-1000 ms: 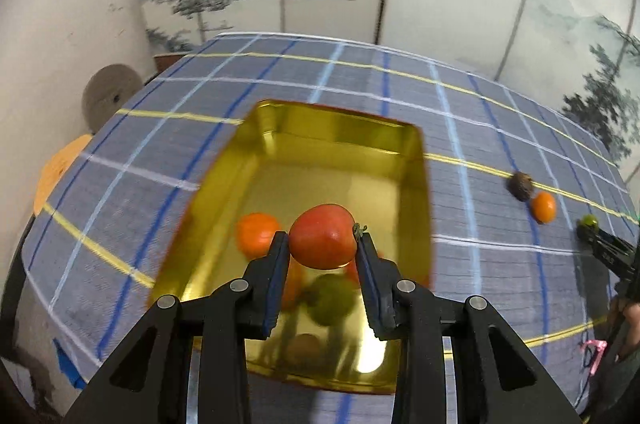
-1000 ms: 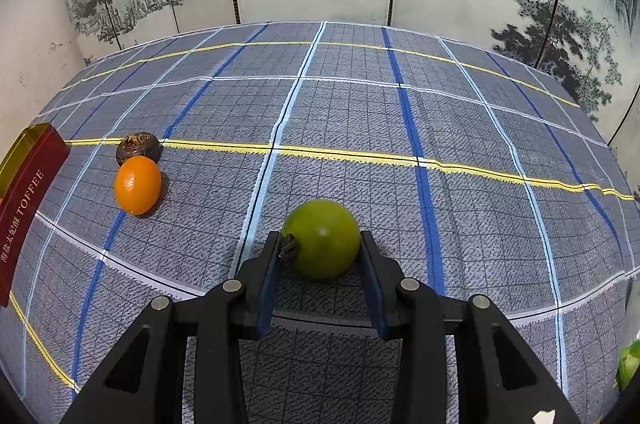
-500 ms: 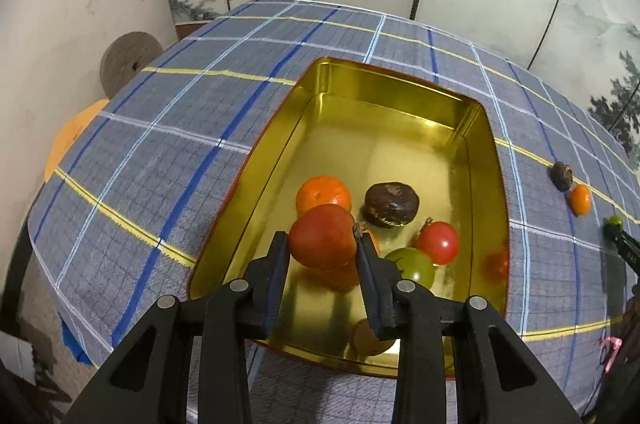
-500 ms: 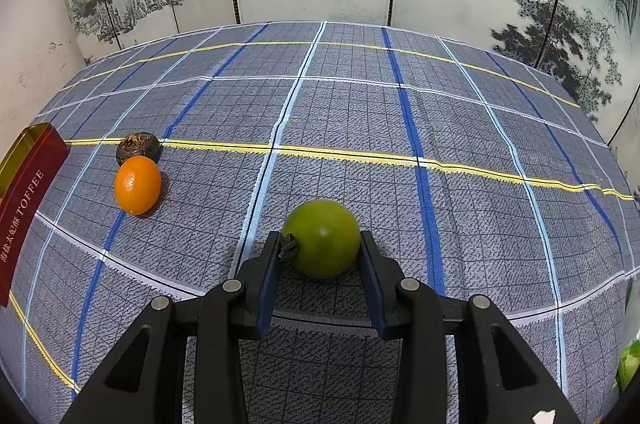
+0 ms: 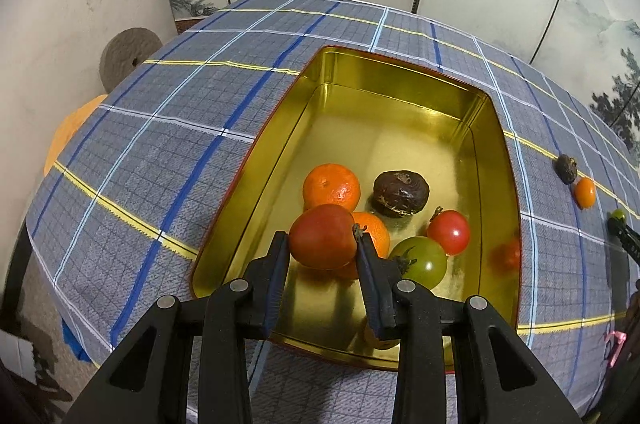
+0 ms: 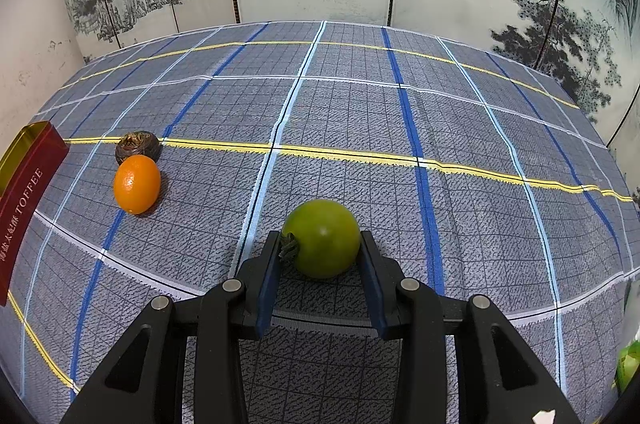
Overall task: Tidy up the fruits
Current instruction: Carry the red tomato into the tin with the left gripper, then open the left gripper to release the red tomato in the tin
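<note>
My left gripper (image 5: 322, 244) is shut on a red tomato (image 5: 322, 236), held over the near end of a gold tin (image 5: 400, 71). Inside the tin lie an orange (image 5: 331, 185), a dark brown fruit (image 5: 401, 192), a small red tomato (image 5: 449, 232) and a green tomato (image 5: 424, 261); another orange (image 5: 376, 232) shows behind the held tomato. My right gripper (image 6: 320, 248) is shut on a green tomato (image 6: 324, 238) low over the checked cloth. To its left on the cloth sit an orange fruit (image 6: 137, 183) and a dark brown fruit (image 6: 138, 145).
The tin's red side (image 6: 24, 199), lettered TOFFEE, stands at the left edge of the right wrist view. A checked cloth (image 6: 360, 111) covers the table, with painted screens behind. A grey disc (image 5: 126, 53) leans on the wall left of the table. The right gripper (image 5: 624, 232) shows far right.
The left gripper has moved nearer and lower over the tin with the red tomato, bringing the fruit inside into full view. The right gripper and its green tomato have stayed still.
</note>
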{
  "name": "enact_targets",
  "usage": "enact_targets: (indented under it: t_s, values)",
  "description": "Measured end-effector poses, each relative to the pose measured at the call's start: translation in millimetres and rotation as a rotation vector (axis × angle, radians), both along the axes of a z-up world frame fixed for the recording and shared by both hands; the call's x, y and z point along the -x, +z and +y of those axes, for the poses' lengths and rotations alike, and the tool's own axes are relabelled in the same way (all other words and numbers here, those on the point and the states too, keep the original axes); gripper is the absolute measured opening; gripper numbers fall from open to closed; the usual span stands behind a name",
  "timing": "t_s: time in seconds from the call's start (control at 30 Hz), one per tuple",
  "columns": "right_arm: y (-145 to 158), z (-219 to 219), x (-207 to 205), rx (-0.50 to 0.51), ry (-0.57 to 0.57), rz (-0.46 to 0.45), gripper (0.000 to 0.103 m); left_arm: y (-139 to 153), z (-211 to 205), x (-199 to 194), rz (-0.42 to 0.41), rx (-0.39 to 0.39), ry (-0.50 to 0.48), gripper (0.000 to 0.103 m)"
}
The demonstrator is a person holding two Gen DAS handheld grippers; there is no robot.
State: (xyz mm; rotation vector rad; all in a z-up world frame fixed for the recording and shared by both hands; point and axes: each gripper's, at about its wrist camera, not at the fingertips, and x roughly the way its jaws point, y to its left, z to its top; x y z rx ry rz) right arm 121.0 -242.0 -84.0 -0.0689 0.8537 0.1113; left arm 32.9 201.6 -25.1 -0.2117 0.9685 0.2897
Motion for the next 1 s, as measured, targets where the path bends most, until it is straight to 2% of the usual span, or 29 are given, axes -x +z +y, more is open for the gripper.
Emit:
enact_targets:
  t_s: [0.47, 0.7, 1.0]
  values:
    - [-0.2, 0.3, 0.5, 0.007, -0.002, -0.002, 0.035, 0.4, 3.5, 3.3, 0.0, 0.008, 0.009, 0.037]
    - [-0.2, 0.7, 0.4, 0.011, -0.001, -0.003, 0.034, 0.2, 7.7, 5.5, 0.0, 0.003, 0.017, 0.042]
    - [2.1, 4.4, 3.7, 0.01, 0.005, 0.006, 0.034, 0.1, 5.2, 5.9, -0.007, -0.015, 0.002, 0.043]
